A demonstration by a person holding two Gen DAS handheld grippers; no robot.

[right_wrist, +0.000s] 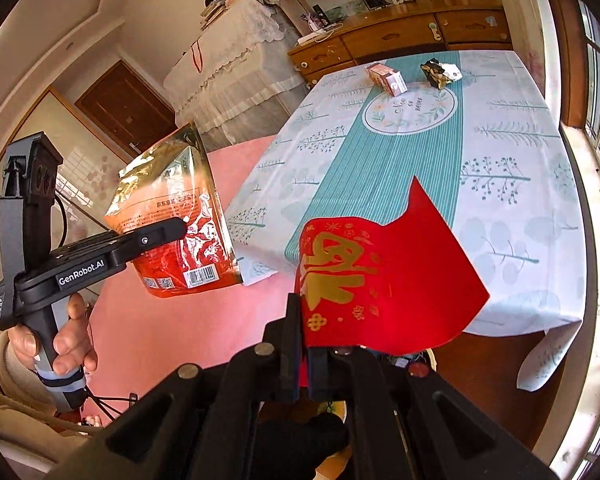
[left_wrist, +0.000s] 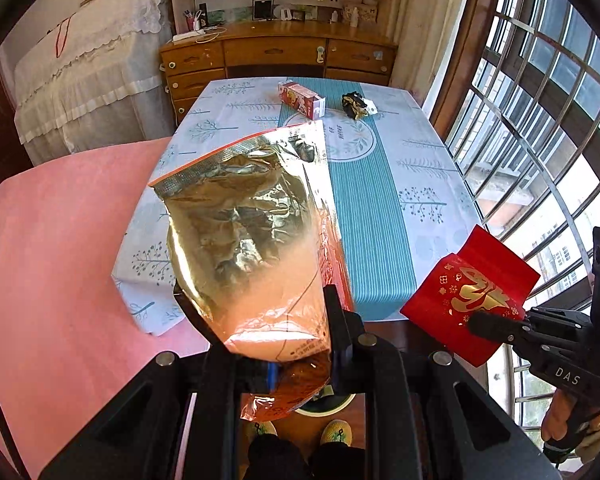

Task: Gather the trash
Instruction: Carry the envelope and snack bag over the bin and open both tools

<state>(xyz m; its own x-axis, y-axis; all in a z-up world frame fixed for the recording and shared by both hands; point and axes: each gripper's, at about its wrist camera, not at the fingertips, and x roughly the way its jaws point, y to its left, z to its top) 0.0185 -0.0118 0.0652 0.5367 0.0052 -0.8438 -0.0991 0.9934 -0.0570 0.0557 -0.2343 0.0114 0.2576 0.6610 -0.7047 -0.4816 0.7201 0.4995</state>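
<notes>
You held two pieces of trash clear of the surface (left_wrist: 428,184), one in each gripper. The left gripper (left_wrist: 260,344) was clamped on the lower end of a foil snack bag (left_wrist: 244,216), its jaws nearly together with only the thin bag between them. The bag stood up from the jaws with its torn mouth at the top, likely because you took it by the closed end, which keeps any crumbs inside.

The right gripper (right_wrist: 304,344) was fully closed on the bottom edge of a red envelope (right_wrist: 380,276). The envelope fanned out above the jaws, its gold character facing the camera and its flap curling away. A pinch at the edge seems the natural hold for something this flat and limp.

Relative to the surface, both held items hung off its near end, the bag toward the pink bed (left_wrist: 60,260) side and the envelope toward the window (left_wrist: 540,100) side, well apart from each other.

Two items were left on the surface at its far end: a small red carton (left_wrist: 302,100) lying on its side, and a crumpled dark wrapper (left_wrist: 356,105) just beside it toward the window. Both lay well away from either gripper. With both grippers occupied, you would probably need to drop the bag and envelope somewhere first; no bin showed clearly in either view.
</notes>
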